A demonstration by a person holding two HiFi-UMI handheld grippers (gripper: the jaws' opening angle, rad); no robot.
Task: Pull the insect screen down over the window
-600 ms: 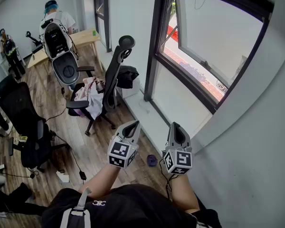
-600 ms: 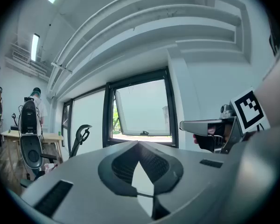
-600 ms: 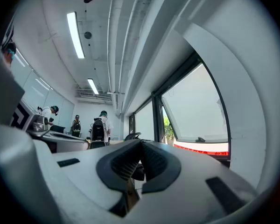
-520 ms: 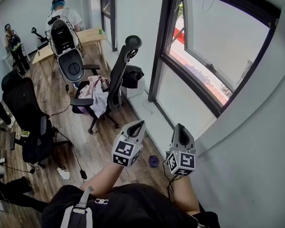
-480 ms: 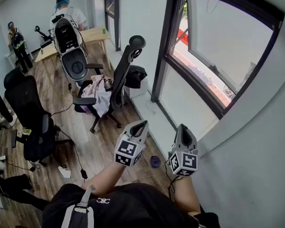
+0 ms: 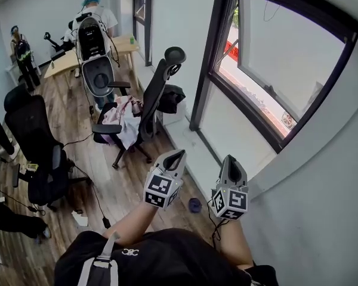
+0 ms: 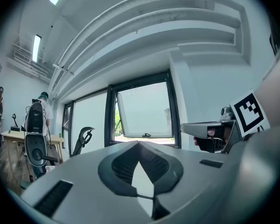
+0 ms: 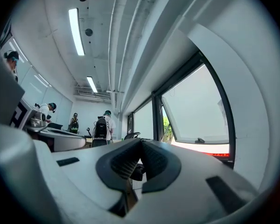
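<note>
Both your grippers are held side by side in front of your chest, pointing level toward the wall under the window. The left gripper (image 6: 177, 155) has its jaws pressed together with nothing between them, and the right gripper (image 6: 230, 159) is the same, jaws together and empty.

The window (image 6: 286, 52) sits up and to the right of both grippers in a black frame. Its upper sash (image 7: 143, 111) is tilted open outward, and there is a fixed pane (image 6: 232, 130) below it. The insect screen itself cannot be made out in any view.

A low white ledge (image 6: 188, 145) runs along the wall beneath the window, just ahead of your left gripper. On its far end lies a black bag (image 6: 170, 97). A black office chair (image 6: 152, 97) stands close beside the ledge, left of the window, with clothing (image 6: 122, 115) heaped on its seat. A second black chair (image 6: 33, 142) stands well to the left.

Cables (image 6: 94, 196) trail over the wooden floor (image 6: 119, 183), and a small blue object (image 6: 194, 204) lies near the ledge, between your grippers. At the far end there is a wooden counter (image 6: 119, 45), with a person wearing a bulky pack (image 6: 94, 31) beside it.

The cubes carry black-and-white square markers (image 6: 161, 186) with no lettering. A red sign (image 6: 231, 49) outside the window has white print too small to read.
</note>
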